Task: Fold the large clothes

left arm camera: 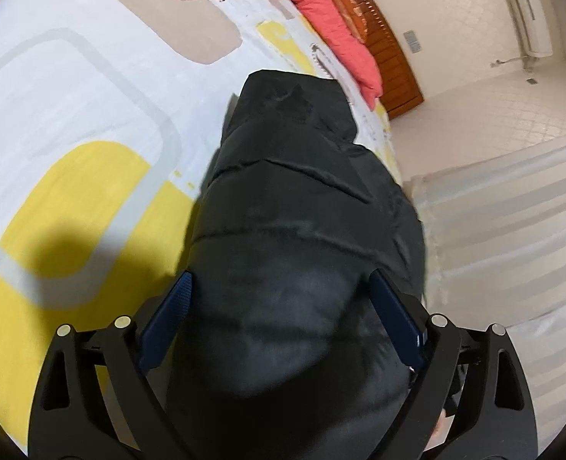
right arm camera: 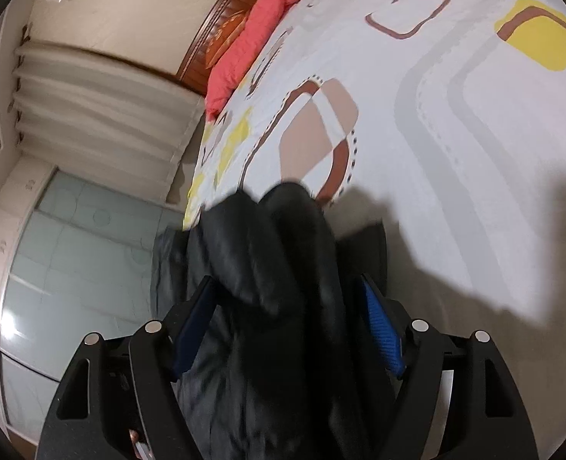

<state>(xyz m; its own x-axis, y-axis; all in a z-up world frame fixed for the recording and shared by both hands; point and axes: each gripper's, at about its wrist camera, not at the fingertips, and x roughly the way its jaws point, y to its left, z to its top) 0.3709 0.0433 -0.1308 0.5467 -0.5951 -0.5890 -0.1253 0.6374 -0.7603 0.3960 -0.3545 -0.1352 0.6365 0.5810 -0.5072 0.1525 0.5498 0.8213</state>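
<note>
A black puffy hooded jacket (left arm camera: 302, 191) lies bunched along the bed's edge, its hood toward the headboard. My left gripper (left arm camera: 279, 276) stands with its jaws wide, and the jacket's bulk fills the gap between the blue pads (left arm camera: 168, 326) without being pinched. In the right wrist view the same jacket (right arm camera: 275, 237) is a rumpled heap between the jaws of my right gripper (right arm camera: 286, 279). Those jaws are spread too, and a gap shows beside the blue right pad (right arm camera: 382, 326). The jacket's lower part is hidden under both grippers.
The bed sheet (left arm camera: 72, 115) is white with yellow, grey and brown shapes. A red pillow (left arm camera: 332, 30) leans on the wooden headboard (left arm camera: 394, 57). A pale curtain (left arm camera: 512, 211) hangs just past the bed's edge. Greenish glass panels (right arm camera: 72, 249) stand beyond it.
</note>
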